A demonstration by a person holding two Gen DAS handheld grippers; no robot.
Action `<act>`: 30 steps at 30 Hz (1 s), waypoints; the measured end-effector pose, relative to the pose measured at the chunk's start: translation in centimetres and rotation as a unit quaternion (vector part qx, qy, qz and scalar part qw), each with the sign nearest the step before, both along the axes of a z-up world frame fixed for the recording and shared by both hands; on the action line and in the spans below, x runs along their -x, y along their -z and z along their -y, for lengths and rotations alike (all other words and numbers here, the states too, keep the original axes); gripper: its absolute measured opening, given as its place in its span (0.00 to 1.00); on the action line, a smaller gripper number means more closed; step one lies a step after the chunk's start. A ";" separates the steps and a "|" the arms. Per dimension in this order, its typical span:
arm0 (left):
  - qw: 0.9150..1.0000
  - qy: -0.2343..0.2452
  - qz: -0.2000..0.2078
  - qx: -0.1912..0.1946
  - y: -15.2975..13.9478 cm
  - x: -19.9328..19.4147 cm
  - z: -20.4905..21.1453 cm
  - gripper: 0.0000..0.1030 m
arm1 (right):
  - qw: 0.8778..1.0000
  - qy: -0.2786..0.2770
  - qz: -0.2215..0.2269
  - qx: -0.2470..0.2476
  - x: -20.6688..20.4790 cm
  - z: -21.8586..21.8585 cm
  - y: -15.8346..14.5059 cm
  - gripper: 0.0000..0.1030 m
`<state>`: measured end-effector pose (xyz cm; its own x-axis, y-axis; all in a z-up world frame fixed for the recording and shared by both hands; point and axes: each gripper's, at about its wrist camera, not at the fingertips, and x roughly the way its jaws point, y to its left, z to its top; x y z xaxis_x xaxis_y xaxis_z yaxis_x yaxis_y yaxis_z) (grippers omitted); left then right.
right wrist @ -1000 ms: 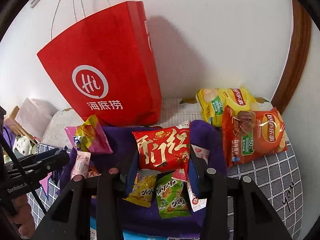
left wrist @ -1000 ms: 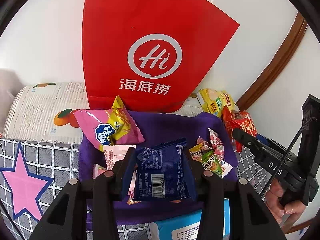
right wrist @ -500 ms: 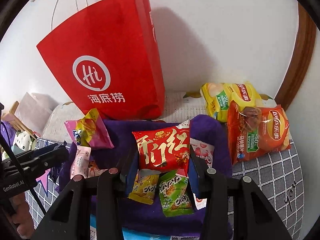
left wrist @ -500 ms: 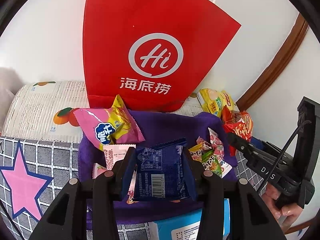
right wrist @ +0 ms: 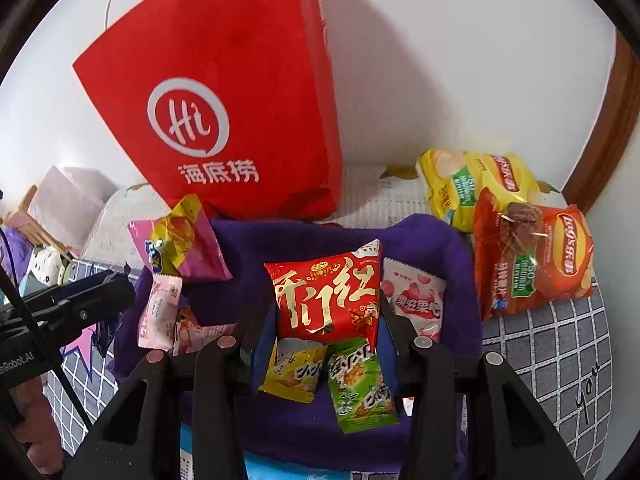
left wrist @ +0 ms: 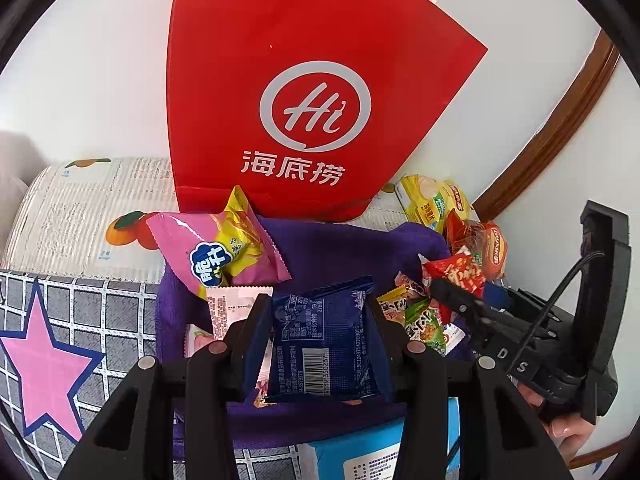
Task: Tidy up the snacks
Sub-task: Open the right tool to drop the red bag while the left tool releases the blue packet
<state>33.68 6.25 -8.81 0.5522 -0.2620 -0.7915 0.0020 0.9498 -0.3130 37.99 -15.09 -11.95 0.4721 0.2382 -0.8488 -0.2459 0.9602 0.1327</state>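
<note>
Item: snack sorting, mid-task by est. Purple cloth [right wrist: 432,240] was spread on the grid sheet [right wrist: 560,344] in front of red bag [right wrist: 240,120]; most small packs were already gathered on it: pink pack [left wrist: 216,252] at back left, pale sachets [right wrist: 160,312] at left, strawberry pack [right wrist: 416,300] at right, yellow pack [right wrist: 296,368] and green pack [right wrist: 360,388] at front. Still off the cloth: yellow chips [right wrist: 472,188] and orange chips [right wrist: 528,264], lying by the wall to the right, touching each other. Whether anything was in the red bag could not be told; final destination unclear. L gripper [left wrist: 320,336]: jaws closed part-way, clamped on blue pack [left wrist: 324,344], held upright above the cloth, barcode side to camera. R gripper [right wrist: 326,312]: jaws likewise part-closed, clamped on red pack [right wrist: 324,296], held upright above yellow and green packs, not seen touching them. Both packs were gripped at their side edges. Left to do, as judged: 2 held packs to be placed, 2 chip bags to be collected.
</note>
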 end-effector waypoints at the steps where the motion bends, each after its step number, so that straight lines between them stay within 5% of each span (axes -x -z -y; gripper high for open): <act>1: 1.000 0.001 0.000 0.000 0.0 0.0 0.0 0.41 | 1.000 -0.003 -0.004 0.001 0.0 -0.2 0.2 0.43; 13: 1.000 0.006 -0.002 -0.002 0.2 -0.1 0.3 0.41 | 0.995 -0.027 -0.080 0.054 -0.8 -1.2 3.9 0.43; 30: 1.000 0.013 -0.005 -0.008 0.4 -0.1 0.9 0.41 | 0.993 -0.026 -0.110 0.013 -1.9 -0.6 4.9 0.56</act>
